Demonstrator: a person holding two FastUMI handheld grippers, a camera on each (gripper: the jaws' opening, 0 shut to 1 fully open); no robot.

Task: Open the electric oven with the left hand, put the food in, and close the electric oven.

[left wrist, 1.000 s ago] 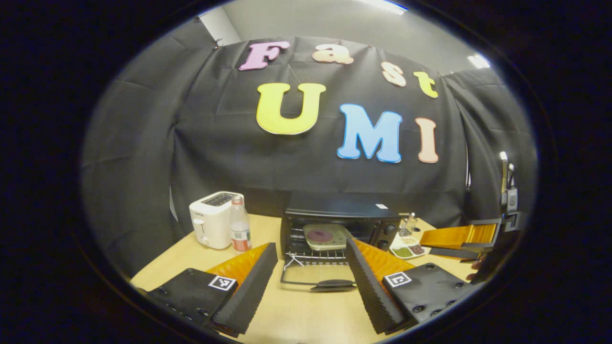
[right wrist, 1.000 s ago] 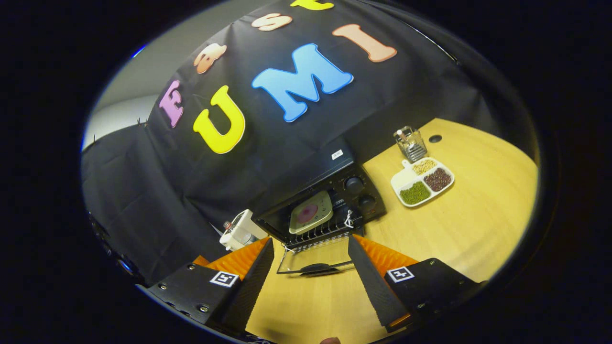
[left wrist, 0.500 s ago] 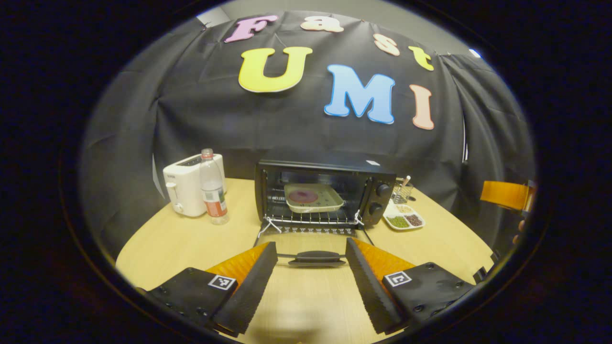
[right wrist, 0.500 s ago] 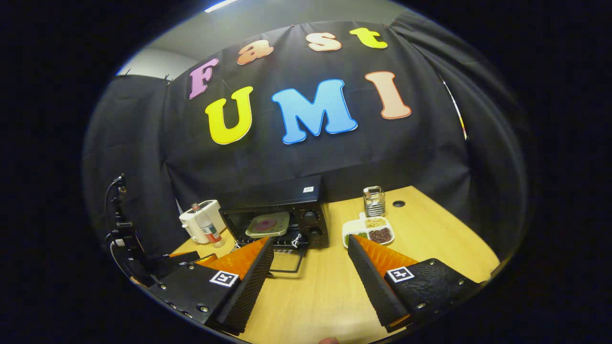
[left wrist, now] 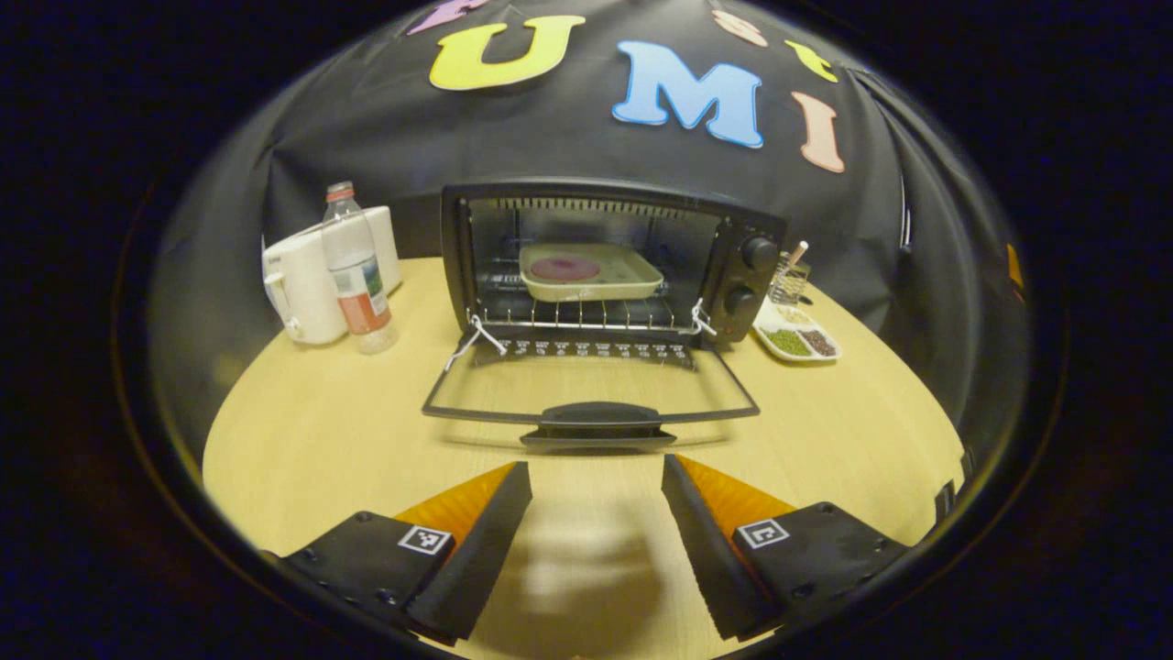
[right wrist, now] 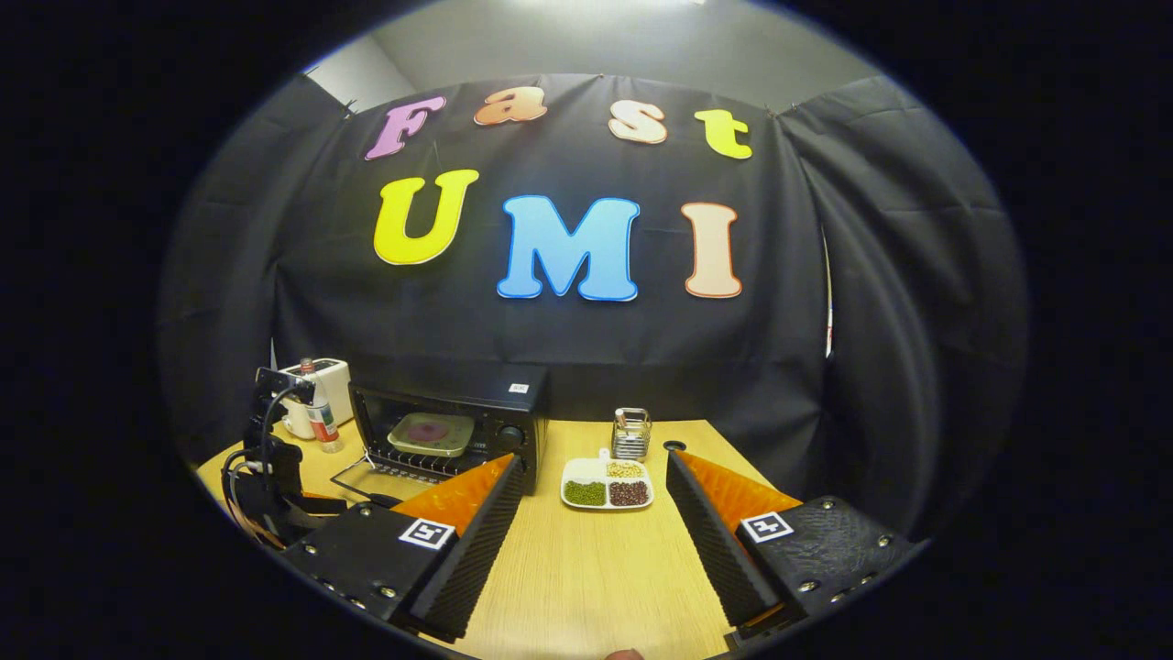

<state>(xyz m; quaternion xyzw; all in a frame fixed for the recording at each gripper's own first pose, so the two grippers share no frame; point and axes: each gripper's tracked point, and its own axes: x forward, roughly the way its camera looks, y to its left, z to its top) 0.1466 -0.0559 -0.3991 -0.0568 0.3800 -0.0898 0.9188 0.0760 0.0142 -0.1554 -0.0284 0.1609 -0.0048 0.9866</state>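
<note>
On the wooden table (left wrist: pixel 321 440), the oven (left wrist: pixel 605 257) door (left wrist: pixel 591 399) lies flat toward the left claw (left wrist: pixel 596 541).

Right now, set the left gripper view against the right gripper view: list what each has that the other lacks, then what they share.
Left gripper view alone: the door handle seen head-on just ahead of the open left gripper, and the oven rack.

Right gripper view alone: the open right gripper, the table's round hole, and the ceiling above the cloth.

Both: the electric oven with its door down, the food tray inside, the white toaster, the bottle, the divided dish and the wire holder.
</note>
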